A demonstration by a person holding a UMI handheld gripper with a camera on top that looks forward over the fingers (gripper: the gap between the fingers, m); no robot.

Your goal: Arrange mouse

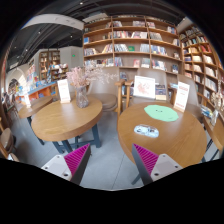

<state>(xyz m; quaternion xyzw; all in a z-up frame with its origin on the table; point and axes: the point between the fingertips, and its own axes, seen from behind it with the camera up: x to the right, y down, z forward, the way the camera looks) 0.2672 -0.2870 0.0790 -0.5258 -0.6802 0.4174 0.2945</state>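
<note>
A small white mouse [147, 131] lies on a round wooden table [185, 140], ahead of my right finger. Just beyond the mouse lies a round green mat [160, 113]. My gripper [111, 165] is open and empty, held above the grey floor short of the table. Its magenta pads [76, 160] stand wide apart with nothing between them.
A second round wooden table [65, 120] stands ahead on the left, with a white card [64, 91] and a vase [80, 86] on it. White sign cards [144, 87] stand at the back of the right table. Chairs and tall bookshelves [130, 40] line the back.
</note>
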